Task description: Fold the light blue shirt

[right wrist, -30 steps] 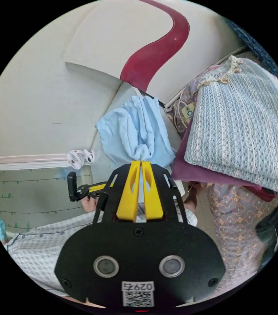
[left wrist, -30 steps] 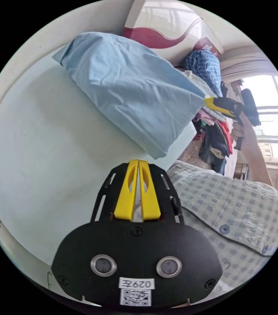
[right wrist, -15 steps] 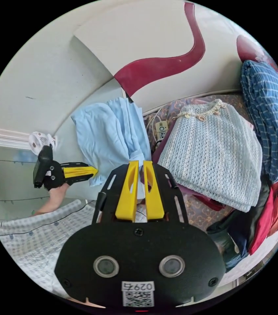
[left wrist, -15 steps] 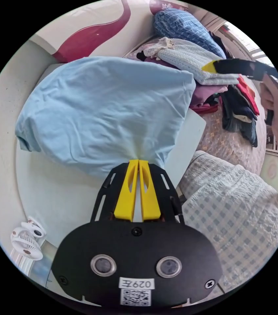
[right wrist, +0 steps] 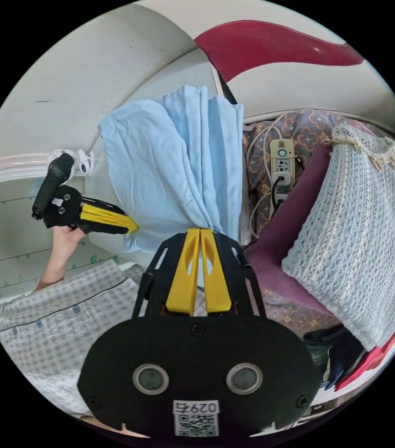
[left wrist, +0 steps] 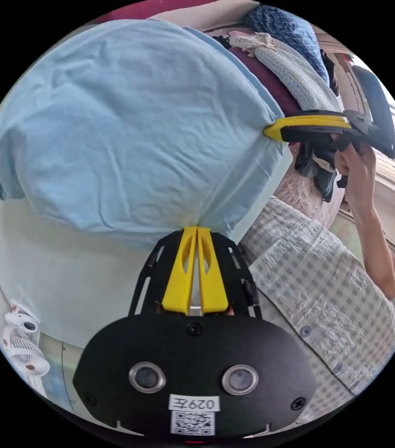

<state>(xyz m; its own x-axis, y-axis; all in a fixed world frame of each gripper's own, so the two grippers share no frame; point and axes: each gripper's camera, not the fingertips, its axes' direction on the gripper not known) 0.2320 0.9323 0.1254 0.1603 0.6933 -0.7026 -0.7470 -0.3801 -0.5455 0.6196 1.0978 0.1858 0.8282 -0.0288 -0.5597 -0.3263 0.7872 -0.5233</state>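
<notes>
The light blue shirt (left wrist: 123, 126) hangs spread between both grippers above a white table (left wrist: 67, 284). My left gripper (left wrist: 196, 229) is shut on one edge of the cloth, its yellow jaws pinching it at their tips. In the left gripper view the right gripper (left wrist: 272, 131) clamps the other edge at the right, held by a hand (left wrist: 356, 168). In the right gripper view the shirt (right wrist: 179, 163) falls in long folds, my right gripper (right wrist: 200, 230) is shut on it, and the left gripper (right wrist: 132, 227) grips its lower left edge.
A stack of folded clothes, topped by a pale knit sweater (right wrist: 361, 233) on a purple garment, lies to the right. A power strip (right wrist: 281, 163) with cords sits on the patterned cover. A small white fan (left wrist: 22, 345) stands by the table edge. The person's checked shirt (left wrist: 309, 289) is close.
The shirt has been lifted and drawn out wider between the grippers, now nearer the left camera. Both cameras have turned; both grips stayed shut.
</notes>
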